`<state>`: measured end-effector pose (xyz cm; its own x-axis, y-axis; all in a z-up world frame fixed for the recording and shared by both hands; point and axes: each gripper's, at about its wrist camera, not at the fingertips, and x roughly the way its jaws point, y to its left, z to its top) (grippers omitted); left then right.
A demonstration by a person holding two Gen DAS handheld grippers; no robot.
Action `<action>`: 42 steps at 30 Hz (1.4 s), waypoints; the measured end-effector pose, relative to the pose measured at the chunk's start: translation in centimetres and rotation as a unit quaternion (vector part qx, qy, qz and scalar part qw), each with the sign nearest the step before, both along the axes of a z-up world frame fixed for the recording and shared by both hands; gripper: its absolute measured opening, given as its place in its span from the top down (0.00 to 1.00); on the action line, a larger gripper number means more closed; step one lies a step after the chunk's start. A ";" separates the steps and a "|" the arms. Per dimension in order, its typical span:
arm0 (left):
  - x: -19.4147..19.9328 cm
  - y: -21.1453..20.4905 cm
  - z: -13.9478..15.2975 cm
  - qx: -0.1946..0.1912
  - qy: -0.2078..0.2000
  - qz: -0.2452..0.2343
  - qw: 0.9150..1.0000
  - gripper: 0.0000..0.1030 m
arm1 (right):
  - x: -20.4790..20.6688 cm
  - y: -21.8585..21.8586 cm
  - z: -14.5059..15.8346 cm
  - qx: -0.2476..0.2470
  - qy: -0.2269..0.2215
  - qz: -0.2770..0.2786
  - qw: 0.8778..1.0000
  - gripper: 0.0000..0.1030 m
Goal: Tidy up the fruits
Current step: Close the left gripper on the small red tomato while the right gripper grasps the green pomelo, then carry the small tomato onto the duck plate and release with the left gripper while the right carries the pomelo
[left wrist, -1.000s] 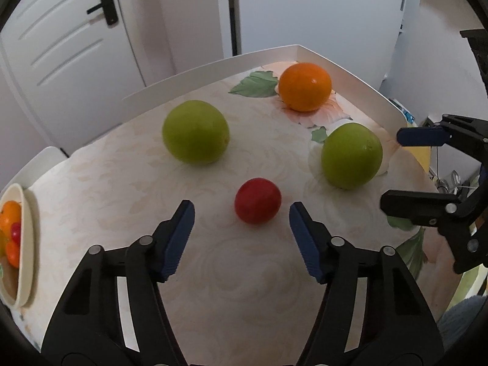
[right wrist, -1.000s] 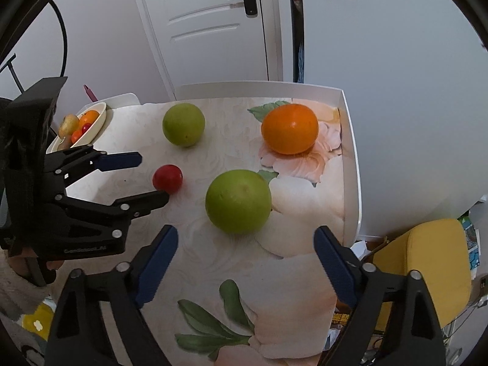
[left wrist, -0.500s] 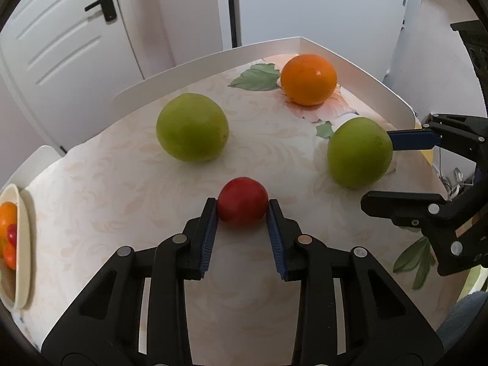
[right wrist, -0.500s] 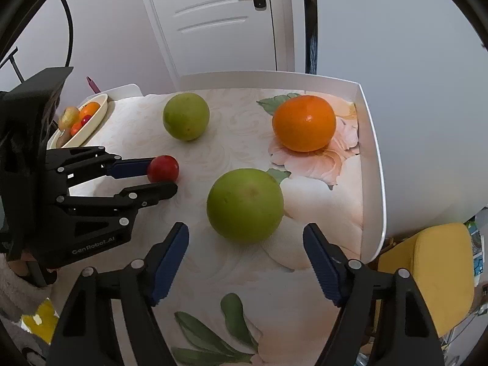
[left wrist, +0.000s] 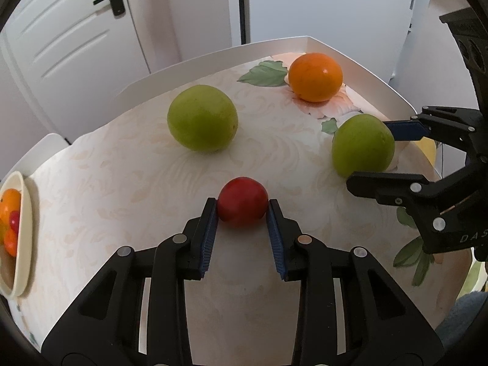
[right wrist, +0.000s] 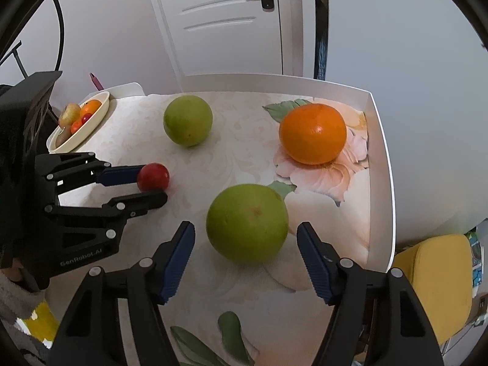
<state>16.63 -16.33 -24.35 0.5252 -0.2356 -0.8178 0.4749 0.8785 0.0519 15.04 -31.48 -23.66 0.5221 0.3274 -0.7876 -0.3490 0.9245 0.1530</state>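
A small red fruit (left wrist: 242, 202) rests on the flowered tabletop, and my left gripper (left wrist: 242, 210) is shut on it, its blue pads pressing both sides. In the right wrist view the same red fruit (right wrist: 153, 177) sits between the left gripper's (right wrist: 152, 186) fingers. My right gripper (right wrist: 246, 228) straddles a large green fruit (right wrist: 247, 222). Its jaws are closing, with a thin gap still showing at each pad. In the left wrist view that green fruit (left wrist: 363, 145) lies between the right gripper's (left wrist: 369, 152) fingers.
A second green fruit (left wrist: 202, 118) lies farther back and an orange (left wrist: 315, 77) sits near the far corner. A raised white rim (right wrist: 378, 152) edges the table. A cream bowl (right wrist: 97, 116) holding small fruits stands at the left. A yellow seat (right wrist: 436, 280) is beyond the right edge.
My left gripper went from wide open to shut on the red fruit. The right gripper's fingers moved up around the green fruit and narrowed.
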 end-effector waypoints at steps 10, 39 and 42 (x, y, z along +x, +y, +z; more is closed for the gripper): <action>-0.4 0.4 0.4 -0.007 -0.003 0.014 1.000 0.64 | 0.5 0.5 -0.1 -0.010 -0.004 0.010 1.000 0.52; -5.0 11.4 10.5 -0.042 -0.057 0.166 0.984 0.64 | -1.1 7.2 7.3 -0.016 -0.037 0.073 0.996 0.52; -5.2 13.9 11.2 -0.039 -0.058 0.181 0.981 0.64 | -1.0 9.2 8.2 -0.015 -0.040 0.084 0.996 0.52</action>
